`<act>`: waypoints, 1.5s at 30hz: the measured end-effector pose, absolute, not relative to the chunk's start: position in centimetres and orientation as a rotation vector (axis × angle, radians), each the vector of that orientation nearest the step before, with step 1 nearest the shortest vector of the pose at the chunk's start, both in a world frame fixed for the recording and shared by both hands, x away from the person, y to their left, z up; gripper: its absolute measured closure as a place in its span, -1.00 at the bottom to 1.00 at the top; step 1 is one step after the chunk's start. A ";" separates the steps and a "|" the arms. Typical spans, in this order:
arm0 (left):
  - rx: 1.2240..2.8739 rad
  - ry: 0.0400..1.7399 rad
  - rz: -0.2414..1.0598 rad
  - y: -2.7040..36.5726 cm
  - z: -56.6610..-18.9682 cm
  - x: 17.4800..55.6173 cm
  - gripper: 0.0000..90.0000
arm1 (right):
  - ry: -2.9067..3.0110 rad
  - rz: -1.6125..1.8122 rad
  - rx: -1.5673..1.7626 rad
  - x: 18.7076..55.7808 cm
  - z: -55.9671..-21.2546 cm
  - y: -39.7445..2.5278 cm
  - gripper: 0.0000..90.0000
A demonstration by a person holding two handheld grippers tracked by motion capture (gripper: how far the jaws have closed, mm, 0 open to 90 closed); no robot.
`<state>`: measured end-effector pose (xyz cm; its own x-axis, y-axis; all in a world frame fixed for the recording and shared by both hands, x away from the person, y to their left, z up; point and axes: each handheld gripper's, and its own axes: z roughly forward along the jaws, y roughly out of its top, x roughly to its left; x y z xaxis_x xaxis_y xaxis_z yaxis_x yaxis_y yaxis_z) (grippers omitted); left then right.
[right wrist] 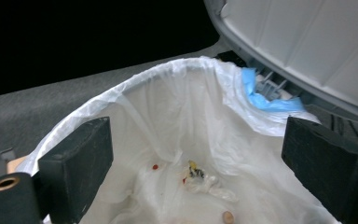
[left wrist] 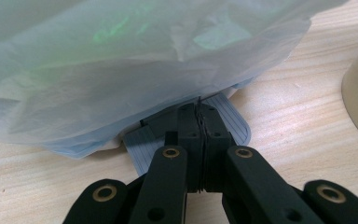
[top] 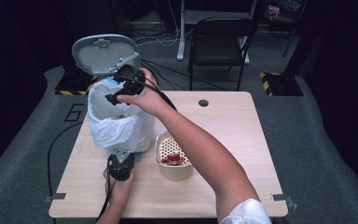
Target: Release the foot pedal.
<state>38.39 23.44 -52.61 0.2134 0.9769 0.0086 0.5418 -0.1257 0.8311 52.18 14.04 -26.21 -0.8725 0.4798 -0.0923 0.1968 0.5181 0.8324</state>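
Bin body hidden under white liner [top: 116, 123]. Pedal [left wrist: 235, 123] half covered by left tool [left wrist: 200, 119]. Scraps [right wrist: 198, 175] in bin too small to identify.

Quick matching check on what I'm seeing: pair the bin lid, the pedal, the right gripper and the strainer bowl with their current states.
1 bin lid
2 pedal
3 right gripper
4 strainer bowl

A holds small red bits
B raised open
C pressed by the shut left gripper
D open above the white liner

Pairs: 1-B, 2-C, 3-D, 4-A
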 end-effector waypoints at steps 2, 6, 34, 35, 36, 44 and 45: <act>1.780 1.412 0.781 23.5 -52.6 38.4 0.98 | 2.453 1.285 0.572 52.0 -26.1 13.9 -0.81; 1.772 1.430 0.756 23.4 -52.6 38.3 0.98 | 2.460 1.285 0.542 51.5 -25.7 12.9 -0.81; 1.765 1.411 0.751 23.7 -52.7 38.5 0.98 | 2.429 1.316 0.606 46.3 -25.6 -1.3 -0.45; 1.744 1.416 0.736 23.7 -52.7 38.5 0.97 | 2.422 1.304 0.611 46.2 -25.8 -1.9 -0.45; 1.744 1.416 0.736 23.7 -52.7 38.5 0.97 | 2.403 1.284 0.622 46.0 -26.1 -2.6 -0.45; 1.773 1.357 0.686 24.1 -52.6 38.2 0.59 | 2.381 1.221 0.672 44.9 -28.2 -6.0 -0.45; 1.745 1.384 0.653 23.8 -52.7 38.0 0.52 | 2.380 1.207 0.672 44.9 -28.6 -6.5 -0.45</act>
